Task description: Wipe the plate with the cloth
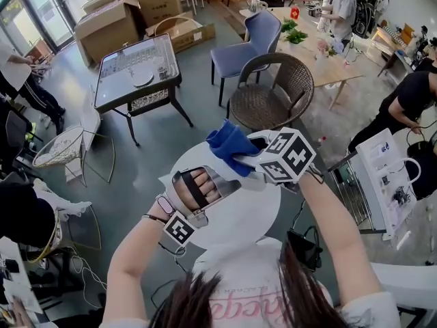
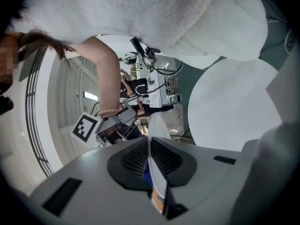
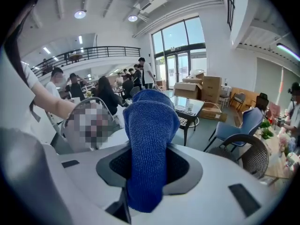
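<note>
Plate [image 2: 157,168], white and round, is held in the air in front of a standing person. The left gripper [image 2: 152,159] has its jaws closed tight on the rim at about nine o'clock in the head view. The right gripper [image 3: 149,165] is clamped on a bunched blue cloth [image 1: 229,145], which sits at the plate's twelve o'clock edge. Whether the cloth presses on the plate is unclear. A brown wicker chair [image 1: 273,87] stands beyond, toward one o'clock.
</note>
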Demonstrator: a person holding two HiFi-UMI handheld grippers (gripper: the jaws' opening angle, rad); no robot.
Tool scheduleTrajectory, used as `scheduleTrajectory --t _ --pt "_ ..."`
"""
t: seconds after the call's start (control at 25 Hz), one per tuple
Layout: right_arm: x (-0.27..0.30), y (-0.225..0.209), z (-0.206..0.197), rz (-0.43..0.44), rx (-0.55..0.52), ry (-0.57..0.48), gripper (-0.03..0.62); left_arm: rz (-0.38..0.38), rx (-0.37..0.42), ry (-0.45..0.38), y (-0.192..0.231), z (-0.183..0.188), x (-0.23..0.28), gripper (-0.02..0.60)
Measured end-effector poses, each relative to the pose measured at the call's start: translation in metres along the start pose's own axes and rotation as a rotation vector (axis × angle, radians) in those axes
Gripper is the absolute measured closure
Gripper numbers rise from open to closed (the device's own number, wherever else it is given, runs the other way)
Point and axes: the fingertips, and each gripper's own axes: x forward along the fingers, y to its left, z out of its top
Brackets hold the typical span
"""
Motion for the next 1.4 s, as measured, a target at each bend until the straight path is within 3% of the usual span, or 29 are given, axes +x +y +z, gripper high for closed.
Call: scheduleTrajectory --t 0.16,0.32,0.56,0.84,1.12,1.24,1.4 --pt "-0.004 -0.020 -0.024 -0.052 0.072 0.017 0.441 0.012 -0.066 0.024 0.003 -0.008 -0.003 0.557" --pt "-0.017 -0.043 -0.041 -0.143 0.136 -0.026 0.441 -0.011 -0.254 0.064 -0.006 -0.017 -0.001 0.557" --pt "-0.062 -0.057 -0.034 -0.315 0.198 -0.200 0.441 0.012 -0.659 0.165 -0.012 -0.043 0.001 0.557" --pt "-0.102 -0.019 -0.010 -0.360 0.197 -0.443 0.441 0.091 -1.164 0.295 -0.027 -0.075 0.001 0.558" --pt "-0.093 -0.004 -0.013 -0.396 0.188 -0.483 0.441 0.221 -1.688 0.365 -0.032 -0.106 0.003 0.560" --pt "-0.084 -0.007 -0.017 -0.411 0.198 -0.468 0.441 0.246 -1.805 0.387 -0.029 -0.114 0.006 0.560" --pt "-0.078 -0.012 -0.016 -0.437 0.214 -0.462 0.442 0.292 -1.893 0.387 -0.019 -0.124 0.006 0.560"
